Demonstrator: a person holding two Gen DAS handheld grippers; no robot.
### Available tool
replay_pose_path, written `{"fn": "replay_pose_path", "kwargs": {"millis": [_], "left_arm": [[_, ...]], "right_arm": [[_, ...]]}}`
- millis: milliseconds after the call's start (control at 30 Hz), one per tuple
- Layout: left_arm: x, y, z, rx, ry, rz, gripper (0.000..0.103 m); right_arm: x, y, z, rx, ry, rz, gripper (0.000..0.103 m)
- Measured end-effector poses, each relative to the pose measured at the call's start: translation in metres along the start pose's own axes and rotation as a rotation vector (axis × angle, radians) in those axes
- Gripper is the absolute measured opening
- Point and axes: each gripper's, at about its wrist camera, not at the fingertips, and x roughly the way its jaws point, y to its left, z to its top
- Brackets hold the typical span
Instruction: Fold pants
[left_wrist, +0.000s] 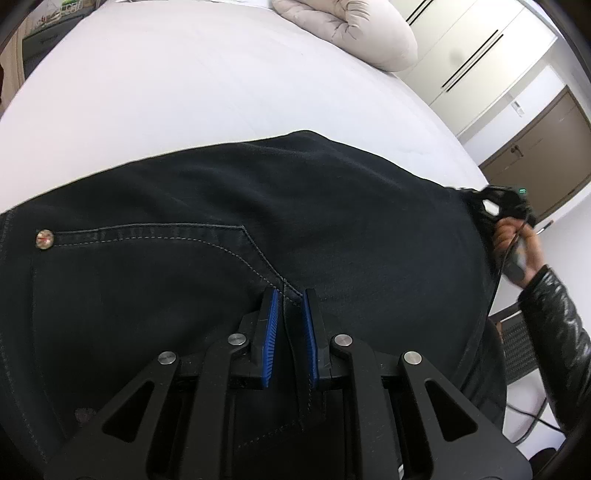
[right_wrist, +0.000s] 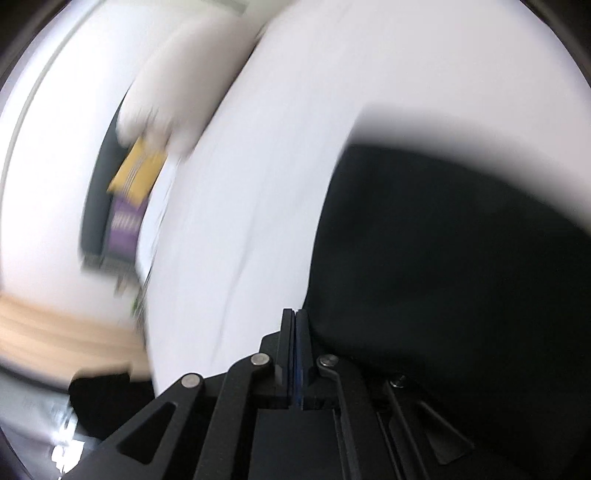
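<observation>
Black pants (left_wrist: 229, 206) lie spread on a white bed (left_wrist: 184, 85), with a pocket seam and a metal rivet (left_wrist: 45, 238) showing. My left gripper (left_wrist: 289, 295) is shut on a fold of the pants at the pocket corner, blue pads (left_wrist: 271, 332) on either side of the cloth. The right gripper (left_wrist: 495, 201) appears at the far right edge, held in a hand at the pants' edge. In the blurred right wrist view the right gripper (right_wrist: 295, 314) is shut, pads together, at the edge of the black pants (right_wrist: 443, 277); whether cloth is pinched I cannot tell.
A beige rolled duvet (left_wrist: 354, 29) lies at the bed's far end. White wardrobe doors (left_wrist: 472, 55) and a brown door (left_wrist: 543, 147) stand beyond the right side. A yellow and purple object (right_wrist: 133, 192) and wooden floor (right_wrist: 55, 332) show, blurred.
</observation>
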Motion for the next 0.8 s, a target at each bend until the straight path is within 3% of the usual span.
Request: {"fn": "replay_pose_path", "kwargs": {"millis": [100,233,333,400,433,467,533,567,700,800], "left_arm": [[-0.015,-0.005,0.000,-0.007,-0.030,0.009,0.013],[-0.016,-0.026,0.009,0.040,-0.028,-0.018,0.013],[0.001,-0.035,0.010,0.074,0.027,0.006,0.013],[0.009,-0.031,0.008,0.066,0.046,0.020,0.013],[0.010,-0.026,0.007,0.045,0.046,0.005,0.013],[0.007,-0.020,0.006,0.016,0.036,-0.025,0.013],[0.011,-0.017,0.010,0.008,0.036,-0.040,0.013],[0.011,-0.019,0.009,0.017,0.035,-0.037,0.013],[0.006,-0.020,0.003,0.051,0.006,0.016,0.013],[-0.006,-0.007,0.000,0.000,-0.021,0.055,0.013]], "right_arm": [[-0.025,0.027,-0.015,-0.065,0.014,0.112,0.006],[-0.001,0.066,-0.102,-0.181,0.311,0.247,0.006],[0.039,0.071,-0.150,-0.241,0.475,0.194,0.006],[0.067,0.054,-0.150,-0.167,0.538,0.143,0.004],[0.077,0.050,-0.142,-0.121,0.540,0.159,0.000],[0.079,0.044,-0.125,-0.087,0.510,0.183,0.000],[0.062,0.039,-0.103,-0.134,0.394,0.125,0.000],[0.052,0.029,-0.075,-0.126,0.294,0.088,0.000],[0.006,-0.031,-0.010,0.123,0.036,0.081,0.000],[-0.051,-0.052,0.019,0.157,-0.142,0.028,0.001]]}}
